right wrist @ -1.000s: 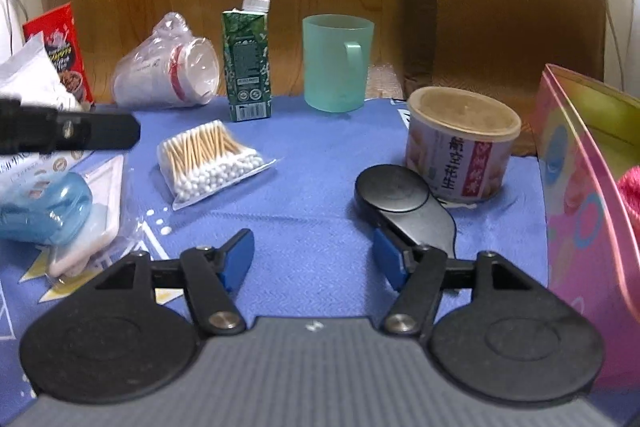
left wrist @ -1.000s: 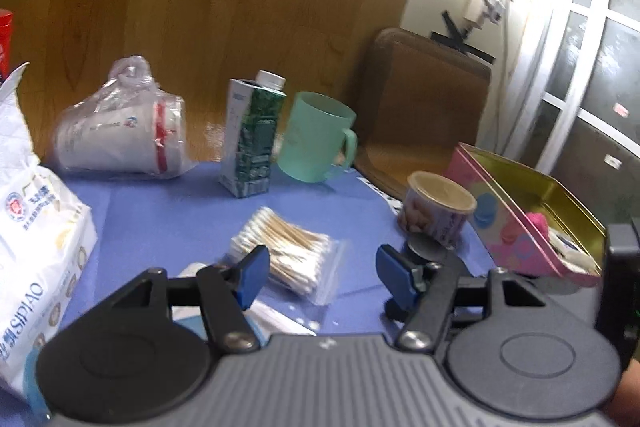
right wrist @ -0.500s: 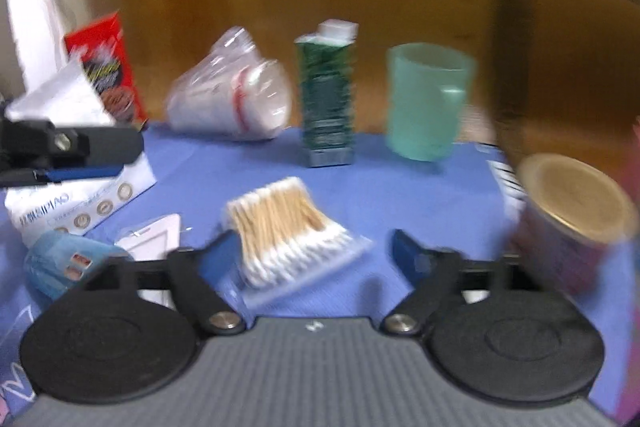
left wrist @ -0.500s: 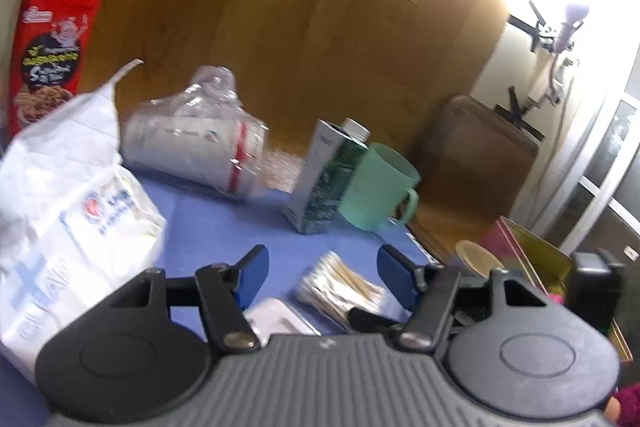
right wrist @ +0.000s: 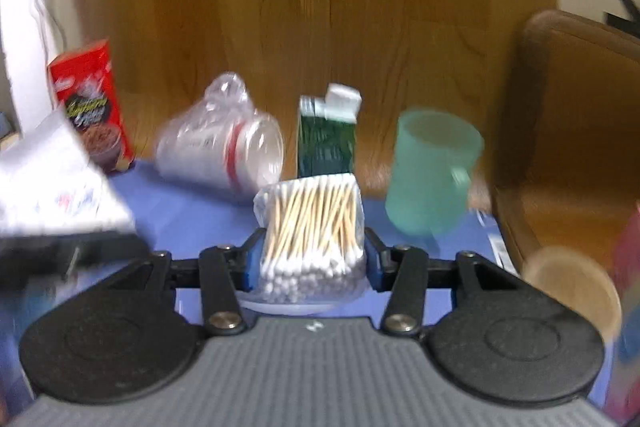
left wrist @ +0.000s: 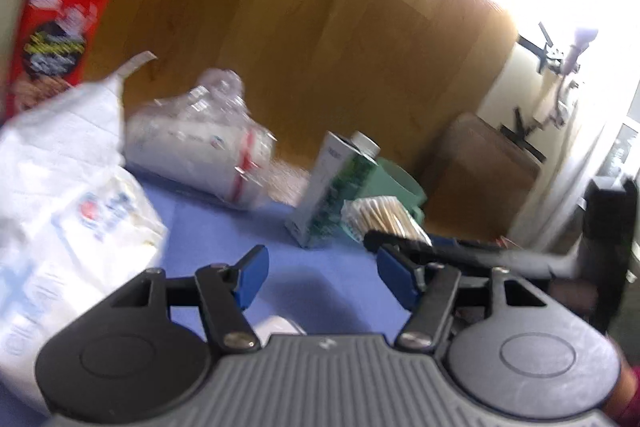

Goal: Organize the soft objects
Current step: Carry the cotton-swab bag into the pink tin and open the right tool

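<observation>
Both wrist cameras sit low over the desk (right wrist: 192,203), facing the far wooden wall (left view tilted), sharing the green carton (left wrist: 332,195) (right wrist: 326,143).

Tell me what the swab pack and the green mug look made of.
Swab pack: thin clear plastic film, glossy and crinkled, holding pale wood-like sticks with white, probably cotton, tips. Green mug: likely plastic, matte and slightly translucent, with light showing through its wall.

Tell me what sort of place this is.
Probably a room in a home: a table under a blue cloth against a wood-panelled wall, a brown chair beside it, household goods like a green mug on top.
</observation>
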Tool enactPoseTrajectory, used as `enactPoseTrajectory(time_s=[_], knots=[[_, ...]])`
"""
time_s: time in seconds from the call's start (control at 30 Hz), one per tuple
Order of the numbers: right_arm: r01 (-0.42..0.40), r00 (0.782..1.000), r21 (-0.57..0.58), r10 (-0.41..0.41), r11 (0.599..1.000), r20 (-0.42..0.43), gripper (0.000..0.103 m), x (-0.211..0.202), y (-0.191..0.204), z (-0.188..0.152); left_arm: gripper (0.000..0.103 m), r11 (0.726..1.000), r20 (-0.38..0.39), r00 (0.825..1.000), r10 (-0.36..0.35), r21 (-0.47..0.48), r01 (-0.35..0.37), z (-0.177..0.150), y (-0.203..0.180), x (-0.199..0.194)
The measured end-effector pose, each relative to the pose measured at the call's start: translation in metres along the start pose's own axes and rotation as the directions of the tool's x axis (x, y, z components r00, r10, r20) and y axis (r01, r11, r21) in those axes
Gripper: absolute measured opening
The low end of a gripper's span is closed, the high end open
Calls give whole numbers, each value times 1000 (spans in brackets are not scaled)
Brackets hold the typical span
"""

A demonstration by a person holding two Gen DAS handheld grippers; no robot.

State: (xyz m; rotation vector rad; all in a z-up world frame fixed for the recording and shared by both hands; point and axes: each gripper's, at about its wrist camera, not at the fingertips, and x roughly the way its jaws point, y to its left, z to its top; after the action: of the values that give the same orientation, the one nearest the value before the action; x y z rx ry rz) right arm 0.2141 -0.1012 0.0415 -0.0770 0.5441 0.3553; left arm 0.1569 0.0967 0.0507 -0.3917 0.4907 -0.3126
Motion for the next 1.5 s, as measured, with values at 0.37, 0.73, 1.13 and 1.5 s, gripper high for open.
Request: enactPoseTrajectory(time_s=[0.37,0.73,1.13,1.5], knots=[[5,1000,2,-5,1000,-9,52,4,11,14,62,1000,-16,1000,-13,-4,13,4,4,-1],[23,999,79,-20,997,-34,52,16,4,14,62,1000,-3,1000,-23,-12,23,7,3,-8],[-1,1000,82,2,997,-13,52,-9,-3,-3,62,999,-7,999,-52,2,52,9,0,-11],[57,997,125,-62,991,40,52,-141,-35,-125,70,910,-273,899,-342,141,389,-27,-72,-1]])
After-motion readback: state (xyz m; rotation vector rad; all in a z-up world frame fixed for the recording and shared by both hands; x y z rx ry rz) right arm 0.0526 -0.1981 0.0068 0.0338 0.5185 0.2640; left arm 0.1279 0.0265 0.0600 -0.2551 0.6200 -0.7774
